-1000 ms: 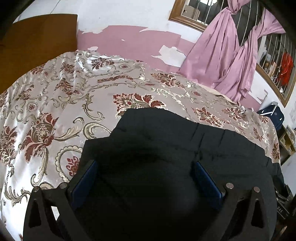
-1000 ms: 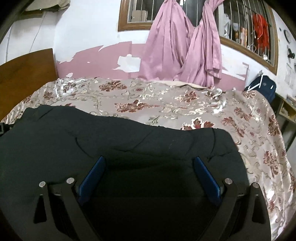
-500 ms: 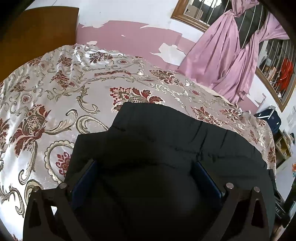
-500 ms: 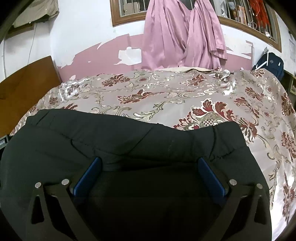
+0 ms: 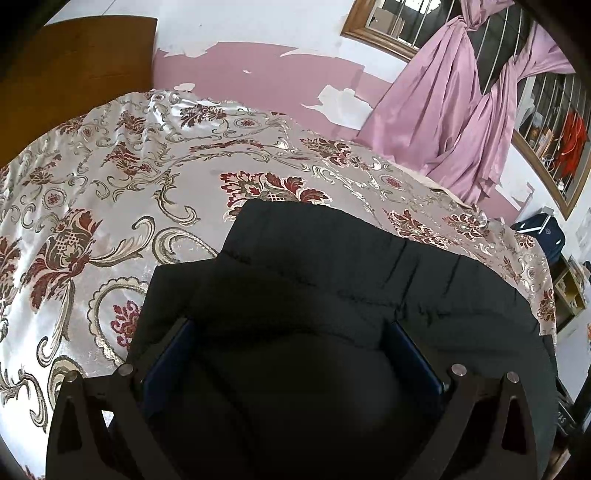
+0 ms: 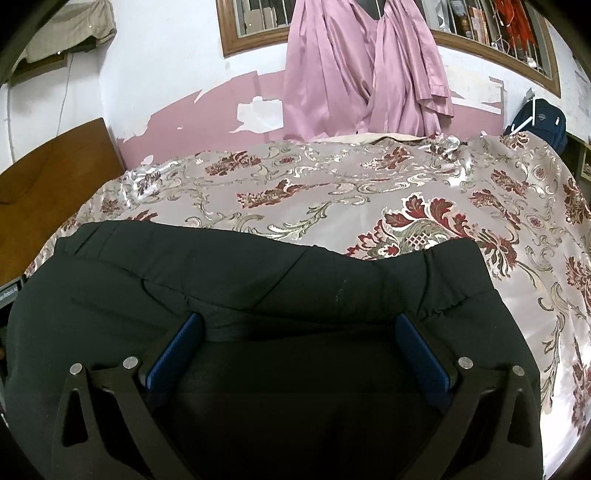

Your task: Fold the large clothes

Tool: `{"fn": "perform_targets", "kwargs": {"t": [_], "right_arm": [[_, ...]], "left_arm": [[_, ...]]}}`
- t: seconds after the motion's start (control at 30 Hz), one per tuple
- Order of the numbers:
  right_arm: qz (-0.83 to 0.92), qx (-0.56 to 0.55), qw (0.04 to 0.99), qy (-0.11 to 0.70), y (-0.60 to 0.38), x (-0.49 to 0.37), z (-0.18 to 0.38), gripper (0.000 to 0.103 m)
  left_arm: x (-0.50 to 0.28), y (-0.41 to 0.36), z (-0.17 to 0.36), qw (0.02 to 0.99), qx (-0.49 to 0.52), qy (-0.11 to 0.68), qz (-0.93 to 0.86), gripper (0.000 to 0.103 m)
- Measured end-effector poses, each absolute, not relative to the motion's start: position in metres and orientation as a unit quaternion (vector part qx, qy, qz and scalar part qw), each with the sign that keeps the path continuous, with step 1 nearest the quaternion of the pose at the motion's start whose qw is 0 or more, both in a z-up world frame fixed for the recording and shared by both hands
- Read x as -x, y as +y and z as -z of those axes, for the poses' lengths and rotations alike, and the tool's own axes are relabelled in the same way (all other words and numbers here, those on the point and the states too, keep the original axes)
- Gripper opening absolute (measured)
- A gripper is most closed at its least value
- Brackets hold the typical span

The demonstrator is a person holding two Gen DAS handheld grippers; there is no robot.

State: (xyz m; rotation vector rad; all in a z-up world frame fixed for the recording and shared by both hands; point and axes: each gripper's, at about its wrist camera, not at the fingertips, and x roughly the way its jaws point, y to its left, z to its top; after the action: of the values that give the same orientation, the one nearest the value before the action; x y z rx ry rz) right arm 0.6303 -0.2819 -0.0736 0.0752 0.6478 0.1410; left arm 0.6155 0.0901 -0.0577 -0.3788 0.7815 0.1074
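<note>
This is a bedroom in a home. A bed with a shiny floral bedspread (image 6: 332,192) and a wooden headboard (image 6: 48,177) stands by a wall with peeling pink paint (image 5: 266,74). Pink curtains (image 6: 362,66) hang at a barred window (image 6: 258,14).

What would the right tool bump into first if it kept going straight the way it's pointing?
Most likely the black folded garment lying on the shiny floral bedspread. The right tool points downward with its jaws wide open over the dark cloth, so it would probably meet that fabric first, though exact depth is unclear.
</note>
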Motion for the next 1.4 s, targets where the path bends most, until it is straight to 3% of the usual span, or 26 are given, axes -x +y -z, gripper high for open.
{"fn": "perform_targets", "kwargs": {"t": [0.57,0.83,1.1,1.4], "right_arm": [[-0.044,-0.05,0.964,0.256,-0.293,-0.604,0.066,0.102],[0.027,-0.12,0.967,0.224,-0.333,-0.579,0.058,0.102],[0.035,-0.172,0.964,0.2,-0.36,-0.56,0.066,0.102],[0.058,-0.229,0.942,0.24,-0.4,-0.552,0.086,0.102]], "left_arm": [[-0.615,0.089,0.057,0.908,0.172,0.379,-0.055,0.103],[-0.608,0.091,0.056,0.911,0.173,0.371,-0.055,0.103],[-0.568,0.136,0.052,0.911,0.281,0.294,-0.074,0.103],[-0.57,0.183,0.076,0.877,0.303,0.362,-0.09,0.103]]}}
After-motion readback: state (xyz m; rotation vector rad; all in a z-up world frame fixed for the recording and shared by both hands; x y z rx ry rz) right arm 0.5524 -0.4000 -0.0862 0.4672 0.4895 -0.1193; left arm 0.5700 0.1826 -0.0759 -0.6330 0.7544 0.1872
